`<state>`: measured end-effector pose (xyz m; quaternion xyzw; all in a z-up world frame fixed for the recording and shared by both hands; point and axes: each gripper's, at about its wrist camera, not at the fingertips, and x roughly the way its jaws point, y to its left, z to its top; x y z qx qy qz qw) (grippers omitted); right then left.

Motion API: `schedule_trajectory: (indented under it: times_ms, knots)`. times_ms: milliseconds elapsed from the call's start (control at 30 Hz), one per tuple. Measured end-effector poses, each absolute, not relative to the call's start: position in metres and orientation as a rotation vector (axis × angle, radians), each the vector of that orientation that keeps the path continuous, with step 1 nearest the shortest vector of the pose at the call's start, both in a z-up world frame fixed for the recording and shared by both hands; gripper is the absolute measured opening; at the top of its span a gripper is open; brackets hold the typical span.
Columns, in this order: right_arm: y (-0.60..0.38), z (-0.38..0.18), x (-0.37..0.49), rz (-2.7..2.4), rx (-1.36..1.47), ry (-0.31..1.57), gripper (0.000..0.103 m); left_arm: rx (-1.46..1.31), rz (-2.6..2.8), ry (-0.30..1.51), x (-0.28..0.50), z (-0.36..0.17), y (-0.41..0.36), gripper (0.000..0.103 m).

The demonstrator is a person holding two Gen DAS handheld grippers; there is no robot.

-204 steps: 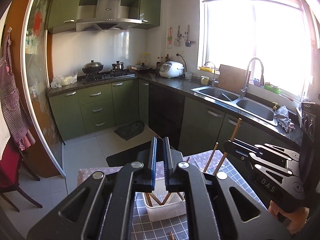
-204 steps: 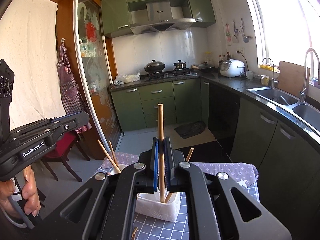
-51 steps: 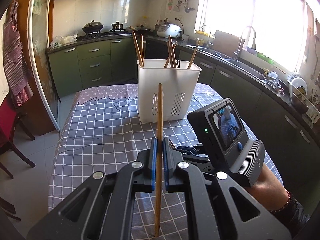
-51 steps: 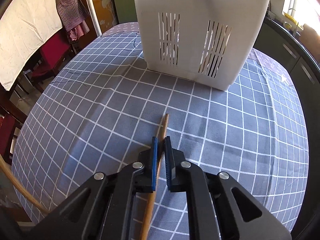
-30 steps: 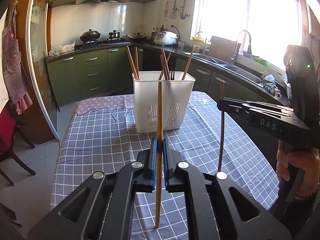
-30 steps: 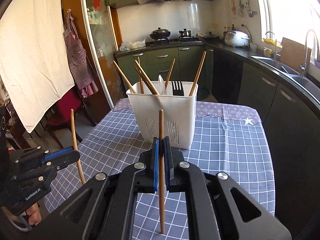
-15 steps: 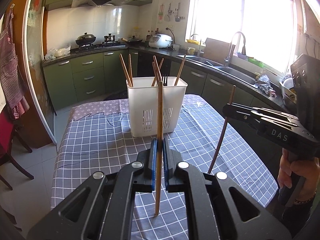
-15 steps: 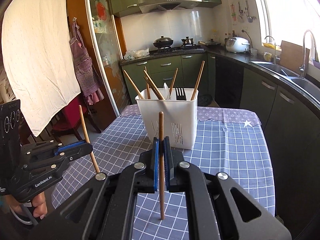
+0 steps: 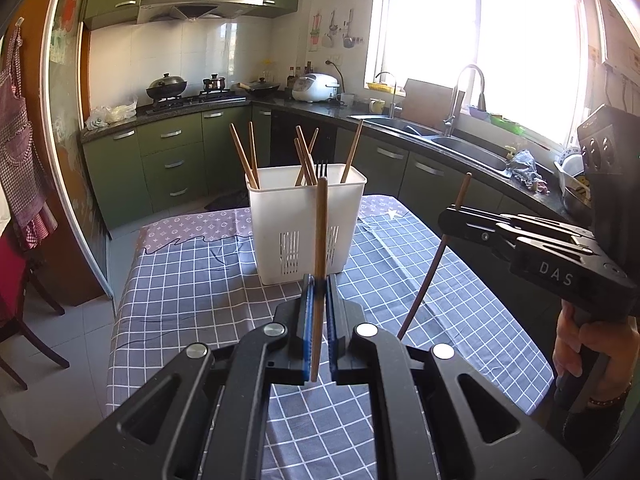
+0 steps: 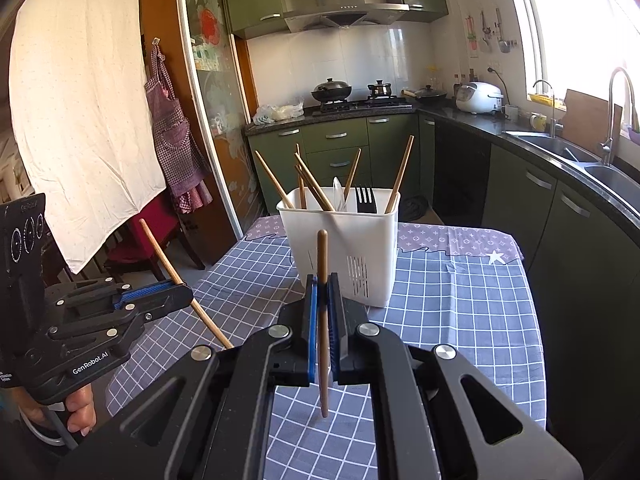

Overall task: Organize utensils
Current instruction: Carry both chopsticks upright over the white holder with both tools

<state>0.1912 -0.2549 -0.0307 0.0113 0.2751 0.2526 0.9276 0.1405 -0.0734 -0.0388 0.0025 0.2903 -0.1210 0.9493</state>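
Note:
A white slotted utensil holder [image 9: 306,222] [image 10: 340,248] stands on the checked tablecloth and holds several wooden chopsticks and a black fork [image 10: 365,199]. My left gripper [image 9: 316,280] is shut on an upright wooden chopstick [image 9: 320,232], held in the air in front of the holder. My right gripper [image 10: 323,280] is shut on another upright wooden chopstick [image 10: 322,256], also short of the holder. Each gripper shows in the other's view: the right one [image 9: 444,214] with its tilted chopstick [image 9: 432,272], the left one [image 10: 188,294] with its tilted chopstick [image 10: 176,276].
The table [image 9: 192,280] has a grey-blue checked cloth. A red chair [image 10: 156,220] and a glass sliding door stand to the left. Green kitchen cabinets, a stove with pots [image 10: 332,90] and a sink [image 9: 440,140] lie behind and to the right.
Both grippers have lifted and drawn back from the table, each holding its chopstick. The holder now looks smaller and lower in both views. The chopsticks stay clamped.

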Motion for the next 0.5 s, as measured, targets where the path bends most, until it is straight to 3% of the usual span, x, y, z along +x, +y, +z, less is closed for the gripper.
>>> schedule_trajectory:
  times_ms: [500]
  knots:
    - [-0.254, 0.021, 0.199, 0.564, 0.002, 0.494, 0.006, 0.007, -0.282, 0.562, 0.156, 0.007, -0.073, 0.006]
